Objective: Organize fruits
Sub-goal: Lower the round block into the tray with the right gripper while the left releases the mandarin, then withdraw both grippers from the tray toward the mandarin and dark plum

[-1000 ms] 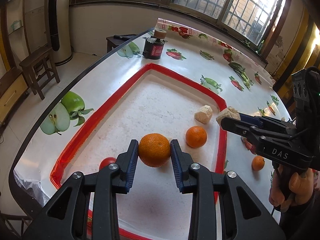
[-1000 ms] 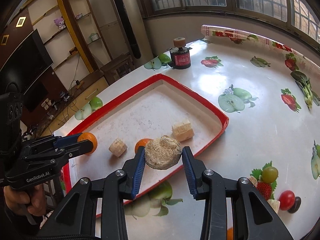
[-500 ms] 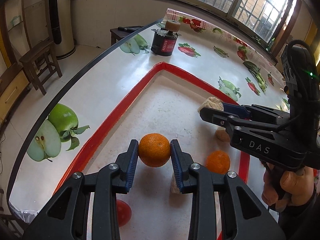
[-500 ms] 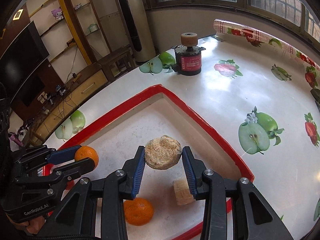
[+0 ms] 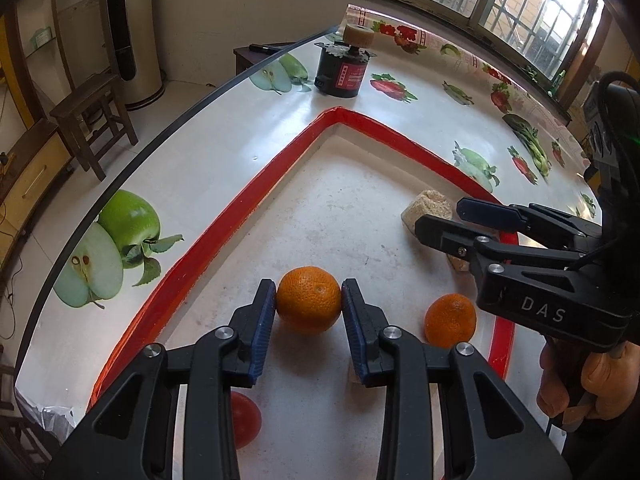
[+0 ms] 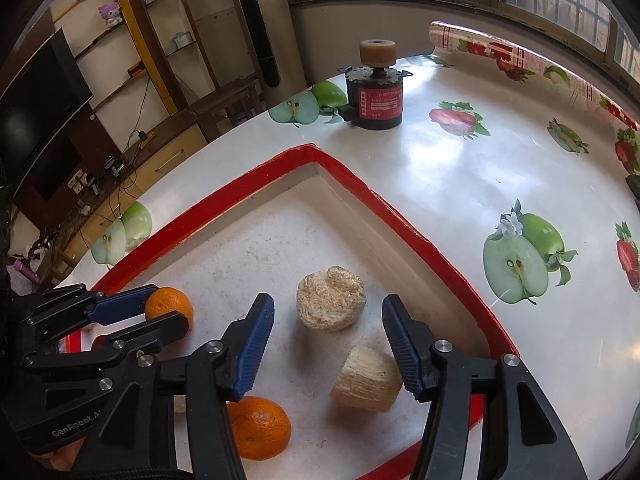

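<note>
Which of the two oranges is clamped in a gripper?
The round orange between the left gripper fingers; the other orange lies free on the red-rimmed tray.

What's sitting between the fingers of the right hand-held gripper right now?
In the right wrist view, a round beige cake lies on the tray between the open fingers of the right hand-held gripper, untouched by either.

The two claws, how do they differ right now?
The left claw is shut on an orange, its blue pads pressing both sides; the right claw is open and holds nothing. The orange sits between the left claw's tips, while a beige lump lies in the red-rimmed tray just ahead of the right claw's spread tips. Both are black with blue pads and are over the tray.
</note>
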`<action>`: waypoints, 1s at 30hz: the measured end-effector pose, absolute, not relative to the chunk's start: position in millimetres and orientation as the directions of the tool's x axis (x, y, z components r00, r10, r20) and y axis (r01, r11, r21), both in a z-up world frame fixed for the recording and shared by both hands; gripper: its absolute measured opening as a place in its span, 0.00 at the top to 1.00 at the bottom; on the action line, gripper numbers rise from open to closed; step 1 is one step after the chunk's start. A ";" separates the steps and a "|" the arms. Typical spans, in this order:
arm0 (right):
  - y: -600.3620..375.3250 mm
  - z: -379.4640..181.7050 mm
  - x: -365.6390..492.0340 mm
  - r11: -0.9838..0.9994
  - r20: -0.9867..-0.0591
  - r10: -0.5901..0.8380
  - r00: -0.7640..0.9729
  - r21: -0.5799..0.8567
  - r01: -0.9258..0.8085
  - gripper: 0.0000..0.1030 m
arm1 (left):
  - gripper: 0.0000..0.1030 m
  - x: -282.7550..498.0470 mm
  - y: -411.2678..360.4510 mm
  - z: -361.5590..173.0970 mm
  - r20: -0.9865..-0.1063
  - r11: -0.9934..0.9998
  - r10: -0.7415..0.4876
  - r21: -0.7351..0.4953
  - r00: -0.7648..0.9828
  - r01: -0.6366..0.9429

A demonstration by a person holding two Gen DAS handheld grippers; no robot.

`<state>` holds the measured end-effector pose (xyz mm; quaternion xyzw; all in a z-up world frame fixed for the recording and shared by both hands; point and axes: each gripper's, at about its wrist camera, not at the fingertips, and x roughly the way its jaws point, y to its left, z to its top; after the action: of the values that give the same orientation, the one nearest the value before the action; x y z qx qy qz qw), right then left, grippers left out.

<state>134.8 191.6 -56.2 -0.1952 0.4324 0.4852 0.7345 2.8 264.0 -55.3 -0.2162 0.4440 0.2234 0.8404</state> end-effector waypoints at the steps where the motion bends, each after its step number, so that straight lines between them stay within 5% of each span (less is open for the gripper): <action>1: 188.4 -52.8 133.5 0.452 -0.820 0.550 0.157 0.134 -0.882 0.44 | 0.70 0.8 262.6 -53.9 -0.841 0.805 0.184 -0.168 0.508 -0.569; 6: 167.8 -35.6 126.7 0.458 -0.799 0.576 0.171 0.142 -0.877 0.44 | 0.69 -7.2 253.3 -43.7 -0.828 0.805 0.192 -0.175 0.527 -0.567; 10: 148.7 -23.4 119.6 0.467 -0.785 0.591 0.187 0.144 -0.872 0.44 | 0.52 -15.1 244.2 -32.5 -0.807 0.804 0.209 -0.180 0.552 -0.567; 30: 21.9 -4.4 99.4 0.577 -0.755 0.597 0.270 0.171 -0.799 0.43 | 0.52 -24.5 188.8 -11.3 -0.777 0.852 0.172 -0.191 0.605 -0.488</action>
<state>99.4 21.9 -4.4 -0.1227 0.4107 0.4432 0.7873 -24.5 188.8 -11.3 -0.1963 0.4024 0.1887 0.8740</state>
